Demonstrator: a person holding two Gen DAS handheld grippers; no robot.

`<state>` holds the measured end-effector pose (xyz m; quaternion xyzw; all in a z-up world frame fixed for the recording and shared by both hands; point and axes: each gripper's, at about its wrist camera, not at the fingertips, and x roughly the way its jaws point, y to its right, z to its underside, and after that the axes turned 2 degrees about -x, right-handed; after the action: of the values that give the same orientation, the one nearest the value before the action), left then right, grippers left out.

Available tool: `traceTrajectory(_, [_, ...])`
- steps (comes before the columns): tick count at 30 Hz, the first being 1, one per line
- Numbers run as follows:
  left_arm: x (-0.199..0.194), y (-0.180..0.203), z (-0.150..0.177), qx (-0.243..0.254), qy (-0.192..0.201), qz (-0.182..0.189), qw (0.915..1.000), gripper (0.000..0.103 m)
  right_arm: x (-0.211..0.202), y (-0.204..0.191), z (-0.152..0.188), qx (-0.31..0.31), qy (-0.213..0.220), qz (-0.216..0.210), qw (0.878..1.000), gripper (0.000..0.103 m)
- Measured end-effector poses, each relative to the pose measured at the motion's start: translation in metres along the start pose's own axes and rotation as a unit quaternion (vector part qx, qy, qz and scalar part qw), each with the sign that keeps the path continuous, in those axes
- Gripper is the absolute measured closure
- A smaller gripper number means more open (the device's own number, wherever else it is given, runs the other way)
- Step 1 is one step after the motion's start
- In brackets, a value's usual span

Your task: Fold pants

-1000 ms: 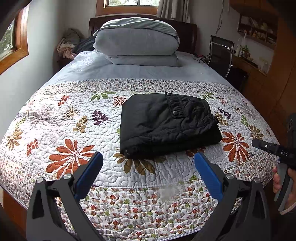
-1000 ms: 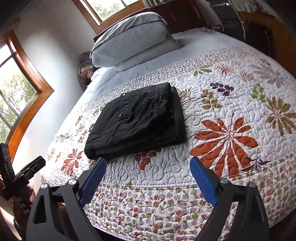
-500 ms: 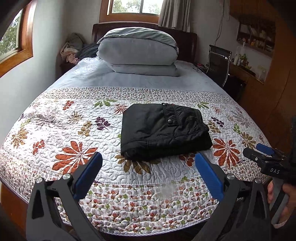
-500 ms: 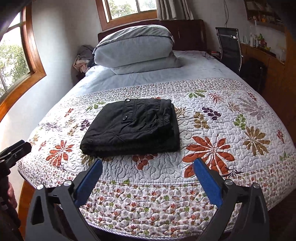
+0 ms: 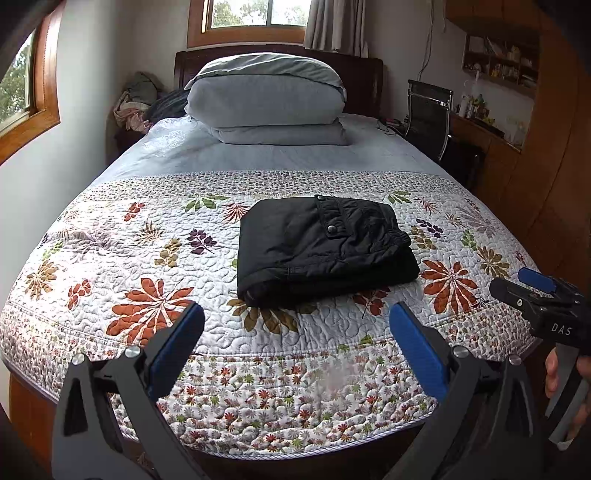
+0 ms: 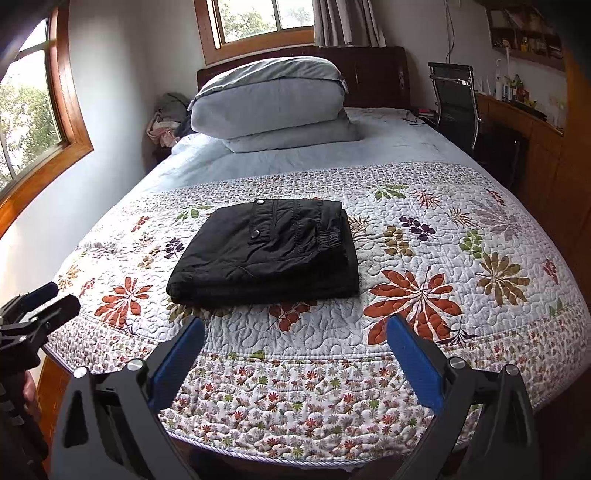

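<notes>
Left wrist view shows us the black pants [image 5: 325, 247] already folded into a thick rectangular bundle, lying near the foot end of the bed on the floral quilt [image 5: 147, 258], a snap button on a flap facing up. In the right wrist view the pants [image 6: 269, 251] sit squarely, layered edges toward us and the elastic waistband along the right side. We judge the fabric soft, padded and fairly light, not slippery on the quilted cover; the stacked layers would slump if lifted by one corner, so we would pinch through all layers at the near folded edge, one tong at each end.

Our left gripper [image 5: 295, 336] hangs over the foot edge of the bed, jaws spread wide and holding nothing, well short of the bundle. Our right gripper [image 6: 295, 343] is likewise spread apart and empty, near the quilt's edge. We reckon the folding is done or nearly so.

Farther out, stacked grey pillows [image 5: 266, 99] rest against the headboard, an office chair [image 6: 456, 96] stands beside the bed on the right, and windows [image 6: 262, 18] light the room.
</notes>
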<state>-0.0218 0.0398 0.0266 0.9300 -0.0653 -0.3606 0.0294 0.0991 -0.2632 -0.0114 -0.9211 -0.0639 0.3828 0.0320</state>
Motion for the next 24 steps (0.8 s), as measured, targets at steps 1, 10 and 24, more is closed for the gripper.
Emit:
traceTrajectory(1, [0.001,0.001,0.002,0.001,-0.002,0.001,1.0000,0.003,-0.002,0.000,0.001,0.000,0.001,0.001,1.000,0.004])
traceTrajectory(10, [-0.002,0.004,0.008,0.007,0.000,-0.012,0.9999,0.003,-0.013,0.000,0.004,-0.011,0.008,0.024,1.000,0.004])
traceTrajectory(24, [0.003,-0.005,0.016,0.003,-0.002,-0.026,0.9997,0.003,-0.011,-0.002,0.010,-0.017,-0.002,0.027,0.999,0.004])
